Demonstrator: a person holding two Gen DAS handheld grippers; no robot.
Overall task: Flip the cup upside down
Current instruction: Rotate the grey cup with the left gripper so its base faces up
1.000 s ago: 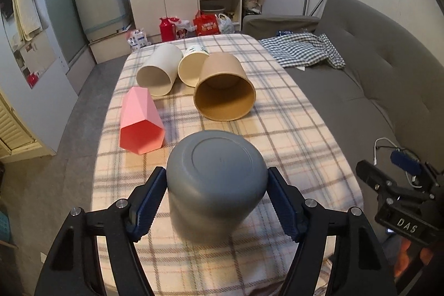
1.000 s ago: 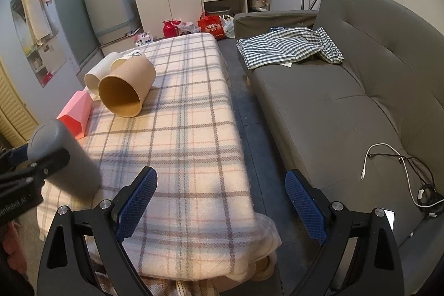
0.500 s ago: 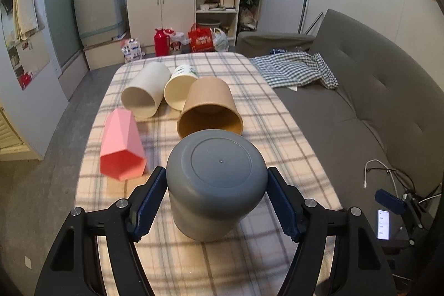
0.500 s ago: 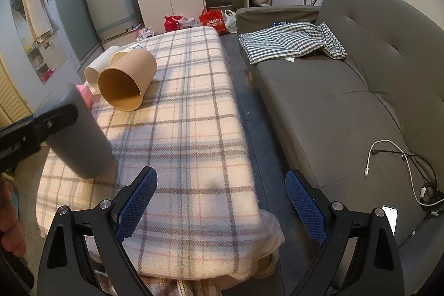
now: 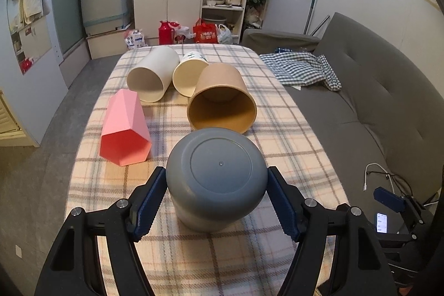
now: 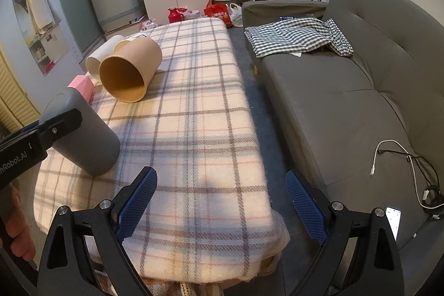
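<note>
A grey cup (image 5: 216, 174) stands upside down, base up, on the plaid table (image 5: 291, 146). My left gripper (image 5: 216, 201) is shut on the grey cup, blue pads against both its sides. In the right wrist view the same cup (image 6: 88, 140) leans slightly at the left with its rim on the cloth, and the left gripper's arm crosses it. My right gripper (image 6: 222, 201) is open and empty above the table's near right corner.
A pink hexagonal cup (image 5: 125, 126), a brown cup (image 5: 222, 99), a white cup (image 5: 151, 74) and a cream paper cup (image 5: 188, 74) lie on their sides behind. A grey sofa (image 6: 347, 90) with a checked cloth (image 6: 297, 35) runs along the right.
The left gripper has lowered the grey cup, base up, toward the cloth; its rim now rests on the table. The right gripper has barely moved.
</note>
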